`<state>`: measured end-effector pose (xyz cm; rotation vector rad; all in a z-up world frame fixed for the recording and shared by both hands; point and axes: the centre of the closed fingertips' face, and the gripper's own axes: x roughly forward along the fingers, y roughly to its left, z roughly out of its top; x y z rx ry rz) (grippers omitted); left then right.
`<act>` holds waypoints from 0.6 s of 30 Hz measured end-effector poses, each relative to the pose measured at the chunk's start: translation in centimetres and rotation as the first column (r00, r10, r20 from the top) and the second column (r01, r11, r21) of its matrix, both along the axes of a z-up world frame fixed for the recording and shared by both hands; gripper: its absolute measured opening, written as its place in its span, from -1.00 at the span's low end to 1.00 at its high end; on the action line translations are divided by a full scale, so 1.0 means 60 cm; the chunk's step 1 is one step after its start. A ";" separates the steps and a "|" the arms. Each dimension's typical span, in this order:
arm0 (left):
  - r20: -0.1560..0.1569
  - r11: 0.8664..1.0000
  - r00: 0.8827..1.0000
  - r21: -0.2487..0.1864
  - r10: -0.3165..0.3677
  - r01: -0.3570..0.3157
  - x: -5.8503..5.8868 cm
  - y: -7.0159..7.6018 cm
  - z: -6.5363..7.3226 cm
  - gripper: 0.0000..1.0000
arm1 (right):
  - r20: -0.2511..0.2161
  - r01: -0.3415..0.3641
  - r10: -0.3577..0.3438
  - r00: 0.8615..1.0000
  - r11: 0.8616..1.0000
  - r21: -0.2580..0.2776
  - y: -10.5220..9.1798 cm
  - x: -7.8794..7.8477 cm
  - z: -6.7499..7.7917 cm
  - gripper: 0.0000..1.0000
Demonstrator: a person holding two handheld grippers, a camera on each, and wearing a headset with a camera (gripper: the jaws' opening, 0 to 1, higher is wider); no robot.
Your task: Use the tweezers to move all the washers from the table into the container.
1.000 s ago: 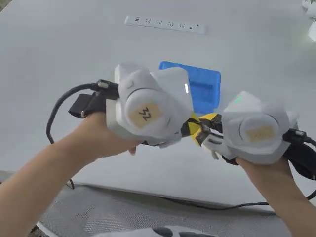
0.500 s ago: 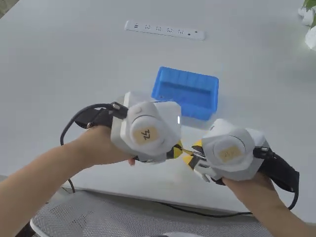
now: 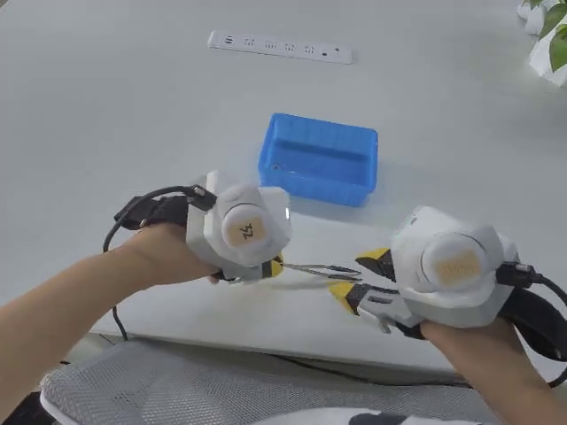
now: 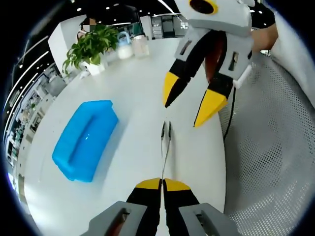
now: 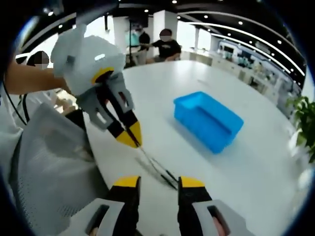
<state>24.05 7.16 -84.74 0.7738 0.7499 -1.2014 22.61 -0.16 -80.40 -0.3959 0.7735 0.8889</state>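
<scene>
Looking down in the head view, we see the left gripper (image 3: 276, 266) at 9 o'clock and the right gripper (image 3: 357, 274) at 3 o'clock, facing each other over the near edge of the white table (image 3: 106, 133); the tweezers (image 3: 323, 269) run between them, lying nearly level. From its own view we see the left gripper (image 4: 162, 185) with its yellow-tipped jaws pressed together on the rear end of the tweezers (image 4: 165, 142), whose two thin points aim toward 12 o'clock at the other gripper; the right gripper (image 5: 158, 183) stands with its jaws spread wide and nothing clamped; the tweezers (image 5: 157, 169) reach toward that gap, and we cannot tell whether they touch a jaw. The blue container (image 3: 319, 159) sits on the table at 12 o'clock from the tweezers, apart from both grippers, open side up; we cannot make out anything inside it; it lies at 9 o'clock in the left gripper view (image 4: 86, 137) and 2 o'clock in the right gripper view (image 5: 209, 118). A white power strip (image 3: 279, 47) lies beyond the container at 12 o'clock; green plant leaves (image 3: 549, 40) show at 2 o'clock; a mesh chair seat (image 3: 177, 381) shows at 6 o'clock below the table edge.
</scene>
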 end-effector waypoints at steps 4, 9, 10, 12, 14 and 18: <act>-0.004 0.998 1.000 0.055 -0.022 0.022 0.001 0.008 -0.023 -1.00 | 0.005 0.055 -0.055 0.998 0.998 0.020 -0.022 -0.008 0.015 -0.43; -0.023 0.997 1.000 0.069 -0.018 0.020 0.003 0.010 -0.027 -1.00 | -0.009 0.109 -0.109 0.994 0.993 0.049 -0.036 -0.014 0.025 -0.35; -0.030 0.997 0.999 0.070 -0.019 0.021 0.003 0.010 -0.027 -1.00 | -0.013 0.119 -0.119 0.993 0.991 0.054 -0.039 -0.015 0.025 -0.33; -0.036 0.997 0.999 0.068 -0.033 0.035 0.002 0.010 -0.027 -1.00 | -0.028 0.135 -0.134 0.991 0.989 0.062 -0.040 -0.016 0.023 -0.30; -0.044 0.998 0.998 0.059 -0.036 0.038 0.003 0.012 -0.027 -1.00 | -0.027 0.149 -0.147 0.989 0.986 0.076 -0.041 -0.016 0.028 -0.27; -0.092 0.995 0.991 0.041 0.092 -0.089 0.003 0.012 -0.028 -1.00 | -0.026 0.174 -0.172 0.985 0.980 0.095 -0.041 -0.011 0.036 -0.18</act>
